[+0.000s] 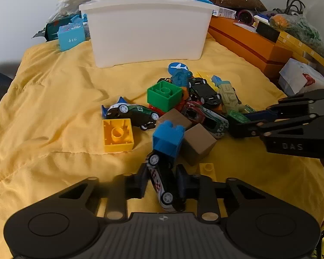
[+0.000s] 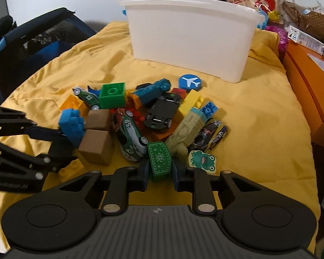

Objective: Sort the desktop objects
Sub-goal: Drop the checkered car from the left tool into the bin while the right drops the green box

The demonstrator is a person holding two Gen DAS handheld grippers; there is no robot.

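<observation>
Toys lay heaped on the yellow blanket before the white bin. My left gripper had its fingers clamped on a toy car; my right gripper pinched a green patterned block.

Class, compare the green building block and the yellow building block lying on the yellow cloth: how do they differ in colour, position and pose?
1. Colour: the green building block is green; the yellow building block nearly matches the cloth.
2. Position: the green block sits on top of the toy pile; the yellow block lies directly on the cloth, beside the pile.
3. Pose: the green block is tilted; the yellow block lies flat.

Shared: both lie hollow side up, showing an inner tube.
</observation>
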